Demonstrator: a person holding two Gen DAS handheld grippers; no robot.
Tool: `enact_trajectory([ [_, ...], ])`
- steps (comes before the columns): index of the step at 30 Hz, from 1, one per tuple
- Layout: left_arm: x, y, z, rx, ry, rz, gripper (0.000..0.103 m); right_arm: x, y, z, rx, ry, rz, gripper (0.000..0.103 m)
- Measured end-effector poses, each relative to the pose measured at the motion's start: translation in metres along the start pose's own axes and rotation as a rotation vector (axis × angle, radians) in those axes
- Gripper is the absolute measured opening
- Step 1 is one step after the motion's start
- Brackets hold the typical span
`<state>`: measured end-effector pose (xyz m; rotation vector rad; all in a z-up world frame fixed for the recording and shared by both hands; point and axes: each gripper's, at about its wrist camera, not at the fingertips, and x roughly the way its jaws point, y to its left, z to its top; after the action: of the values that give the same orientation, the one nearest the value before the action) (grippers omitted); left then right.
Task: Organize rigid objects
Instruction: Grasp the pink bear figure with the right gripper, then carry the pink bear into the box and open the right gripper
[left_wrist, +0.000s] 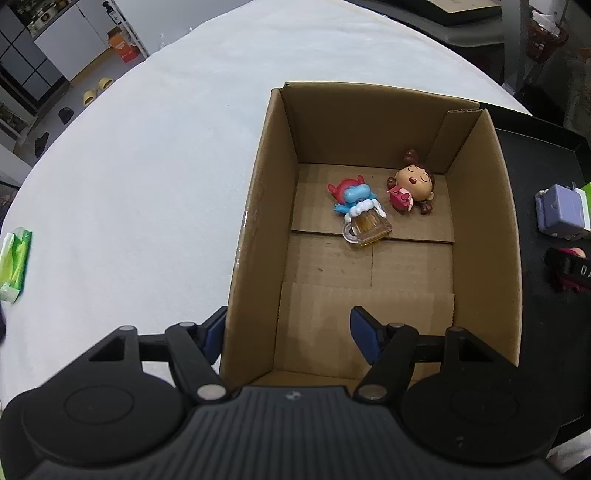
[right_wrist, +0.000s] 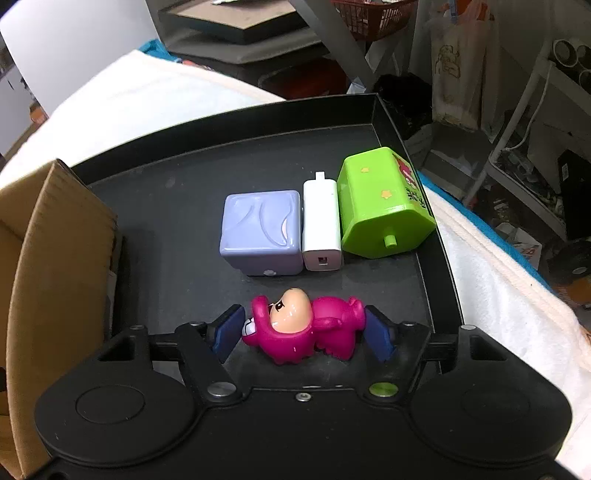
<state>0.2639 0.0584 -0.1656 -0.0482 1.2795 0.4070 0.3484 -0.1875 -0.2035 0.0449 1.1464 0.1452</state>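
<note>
An open cardboard box (left_wrist: 476, 229) stands on the white-covered table. On its floor lie a blue and red creature figurine with a beer mug (left_wrist: 360, 206) and a brown-haired doll figurine (left_wrist: 410, 184). My left gripper (left_wrist: 290, 334) is open, one finger outside the box's left wall and one inside, holding nothing. On a black tray (right_wrist: 166, 221) lies a magenta-suited figurine (right_wrist: 303, 328), flat between the fingers of my open right gripper (right_wrist: 304, 334), whose pads sit close to both its ends. Behind it stand a lilac cube (right_wrist: 260, 230), a white charger (right_wrist: 320, 225) and a green box (right_wrist: 380, 203).
The cardboard box's wall (right_wrist: 55, 258) borders the tray on the left. A green packet (left_wrist: 14, 262) lies at the table's left edge. The tray's raised rim (right_wrist: 443, 266) runs close to the green box. Shelves and clutter stand beyond the table.
</note>
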Motion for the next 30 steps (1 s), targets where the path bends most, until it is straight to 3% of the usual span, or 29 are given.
enact_trajectory([
  [18,-0.004,0.005,0.001,0.016,-0.013,-0.042,0.069,-0.034,0.016,0.001,-0.067,-0.047,-0.026,0.068],
  [30,-0.008,0.024,0.004,-0.006,-0.022,-0.085,0.069,-0.069,0.049,0.012,-0.111,-0.101,-0.025,0.068],
])
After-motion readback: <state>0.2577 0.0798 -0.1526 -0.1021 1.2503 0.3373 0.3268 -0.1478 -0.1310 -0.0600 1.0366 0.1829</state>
